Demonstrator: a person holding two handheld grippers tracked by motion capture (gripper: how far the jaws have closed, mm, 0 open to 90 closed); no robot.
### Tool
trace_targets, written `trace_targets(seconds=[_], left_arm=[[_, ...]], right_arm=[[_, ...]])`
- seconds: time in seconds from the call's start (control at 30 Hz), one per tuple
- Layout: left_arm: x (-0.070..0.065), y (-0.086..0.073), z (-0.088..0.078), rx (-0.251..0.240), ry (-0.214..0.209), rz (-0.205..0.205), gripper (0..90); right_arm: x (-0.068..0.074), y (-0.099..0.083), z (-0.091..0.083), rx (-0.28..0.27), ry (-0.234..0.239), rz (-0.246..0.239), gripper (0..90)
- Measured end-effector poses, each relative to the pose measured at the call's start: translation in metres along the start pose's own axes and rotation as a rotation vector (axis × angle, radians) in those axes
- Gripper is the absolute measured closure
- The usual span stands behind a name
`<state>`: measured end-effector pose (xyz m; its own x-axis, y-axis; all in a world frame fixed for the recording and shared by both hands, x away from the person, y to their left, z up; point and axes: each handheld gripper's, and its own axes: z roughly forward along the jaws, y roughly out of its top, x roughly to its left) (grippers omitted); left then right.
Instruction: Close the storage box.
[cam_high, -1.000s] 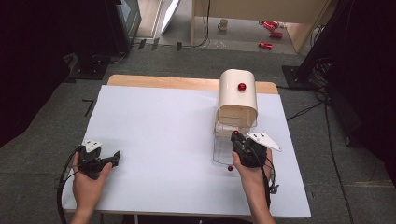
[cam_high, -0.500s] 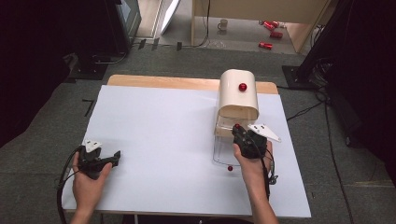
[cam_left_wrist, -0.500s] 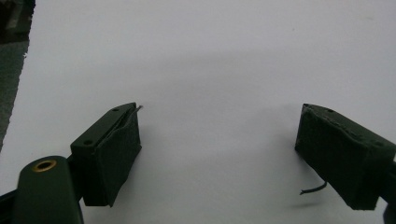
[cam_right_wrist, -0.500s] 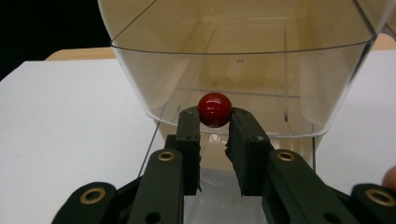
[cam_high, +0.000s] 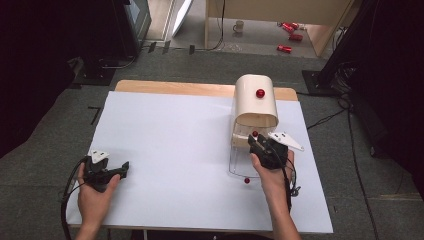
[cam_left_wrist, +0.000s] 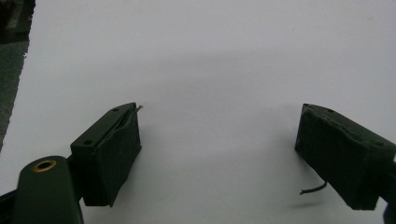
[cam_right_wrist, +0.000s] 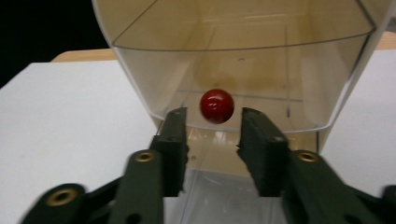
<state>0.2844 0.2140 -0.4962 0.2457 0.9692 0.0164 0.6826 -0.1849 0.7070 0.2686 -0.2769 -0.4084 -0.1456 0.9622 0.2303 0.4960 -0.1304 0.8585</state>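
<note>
A cream box (cam_high: 255, 102) with a red knob (cam_high: 260, 93) on top stands at the table's right. Its clear curved door (cam_right_wrist: 243, 70) carries a second red knob (cam_right_wrist: 216, 106), which sits at the box's mouth (cam_high: 254, 134). My right gripper (cam_right_wrist: 214, 122) has just been opening: the knob lies between the tips of its pads (cam_right_wrist: 176, 140), which stand clear of it. The same gripper (cam_high: 257, 142) is right in front of the box in the high view. A clear tray (cam_high: 239, 162) lies under that hand. My left gripper (cam_left_wrist: 219, 140) rests open and bare over the white tabletop (cam_high: 109, 171).
A third small red knob (cam_high: 246, 180) sits at the clear tray's near edge. The white table cover (cam_high: 170, 140) spreads wide between the two hands. A wooden strip (cam_high: 170, 87) edges the far side. Beyond it are floor cables and red cans (cam_high: 289, 36).
My right hand has shifted slightly toward the box with the door's knob. The left hand has stayed still.
</note>
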Motion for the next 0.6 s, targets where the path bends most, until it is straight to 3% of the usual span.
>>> trace_targets(seconds=[0.07,0.1,0.13,0.17,0.2,0.3,0.4,0.6], left_arm=[[0.000,0.000,0.000,0.000,0.000,0.000,14.0],[0.000,0.000,0.000,0.000,0.000,0.000,14.0],[0.000,0.000,0.000,0.000,0.000,0.000,14.0],[0.000,0.000,0.000,0.000,0.000,0.000,14.0],[0.000,0.000,0.000,0.000,0.000,0.000,14.0],[0.000,0.000,0.000,0.000,0.000,0.000,14.0],[0.000,0.000,0.000,-0.001,0.000,0.000,14.0],[0.000,0.000,0.000,-0.001,0.000,0.000,14.0]], right_arm=[[0.001,-0.004,-0.004,-0.005,-0.001,-0.029,50.2],[0.001,-0.007,-0.007,-0.004,-0.010,-0.061,41.1],[0.001,-0.007,-0.007,-0.004,-0.010,-0.061,41.1],[0.001,-0.009,-0.011,0.019,-0.017,-0.069,32.5],[0.001,-0.009,-0.011,0.019,-0.017,-0.069,32.5],[0.003,-0.013,-0.016,0.055,-0.039,-0.086,13.7],[0.004,-0.019,-0.022,0.078,-0.033,-0.086,0.7],[0.006,-0.032,-0.034,0.084,-0.041,-0.097,0.0]])
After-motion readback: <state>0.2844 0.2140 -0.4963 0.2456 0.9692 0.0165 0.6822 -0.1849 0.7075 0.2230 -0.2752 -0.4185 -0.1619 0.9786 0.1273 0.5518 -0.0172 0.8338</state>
